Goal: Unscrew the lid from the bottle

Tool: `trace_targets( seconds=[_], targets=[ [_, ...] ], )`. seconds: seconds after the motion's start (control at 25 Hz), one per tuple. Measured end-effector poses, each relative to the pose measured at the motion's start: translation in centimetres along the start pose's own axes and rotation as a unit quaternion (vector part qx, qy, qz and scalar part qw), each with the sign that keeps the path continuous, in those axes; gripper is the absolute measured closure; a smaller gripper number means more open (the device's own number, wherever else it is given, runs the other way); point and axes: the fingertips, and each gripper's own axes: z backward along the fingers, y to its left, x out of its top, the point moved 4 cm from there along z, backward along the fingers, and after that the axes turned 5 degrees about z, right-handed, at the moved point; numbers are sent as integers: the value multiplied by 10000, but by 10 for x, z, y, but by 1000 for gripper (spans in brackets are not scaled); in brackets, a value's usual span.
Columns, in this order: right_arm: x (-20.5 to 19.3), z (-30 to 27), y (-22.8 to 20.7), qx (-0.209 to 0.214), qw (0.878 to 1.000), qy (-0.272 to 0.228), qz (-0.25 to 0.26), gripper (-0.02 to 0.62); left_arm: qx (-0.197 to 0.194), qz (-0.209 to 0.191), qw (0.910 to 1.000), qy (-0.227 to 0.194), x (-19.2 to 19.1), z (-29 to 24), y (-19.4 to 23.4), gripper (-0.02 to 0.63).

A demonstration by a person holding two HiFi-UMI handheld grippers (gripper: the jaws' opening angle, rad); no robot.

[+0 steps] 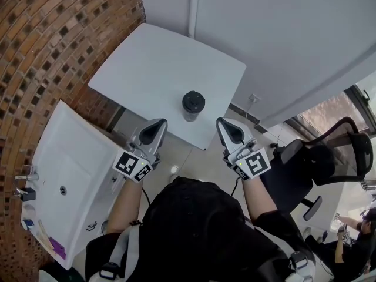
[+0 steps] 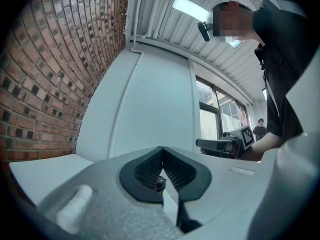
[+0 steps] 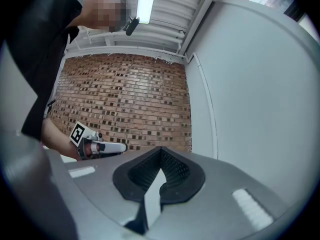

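Note:
A bottle (image 1: 192,108) with a dark round lid (image 1: 193,101) stands upright near the front edge of a white table (image 1: 153,69). My left gripper (image 1: 158,125) is short of the table's front edge, to the bottle's left, shut and empty. My right gripper (image 1: 222,124) is level with it on the bottle's right, also shut and empty. Neither touches the bottle. In the left gripper view the jaws (image 2: 161,153) meet with nothing between them, and the right gripper (image 2: 225,145) shows beyond. The right gripper view shows shut jaws (image 3: 161,153) and the left gripper (image 3: 99,147). The bottle is in neither gripper view.
A brick wall (image 1: 53,40) runs along the left, with a white washbasin (image 1: 70,157) and taps (image 1: 23,184) below it. A black office chair (image 1: 332,154) stands at the right. Another person (image 1: 352,228) sits at the lower right. White walls close the back.

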Motion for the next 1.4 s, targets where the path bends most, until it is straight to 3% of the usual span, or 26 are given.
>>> trace_targets(
  seconds=[0.24,0.76,1.24,1.4],
  targets=[
    [-5,-7,0,-11,10000,-63,13,594,42,39,9999,88,-7,2,9,603],
    [8,-30,-37,557,9980,-279,33,594,383,-75,9992,47,-2,-29,8,603],
    [-26,-42,-49,954,9954,-50,-116,594,738,97,9967,323,-49,-35,24,576],
    [-38,-48,-54,996,9949,11,-173,592,735,188,9959,489,-72,-42,28,424]
  ],
)
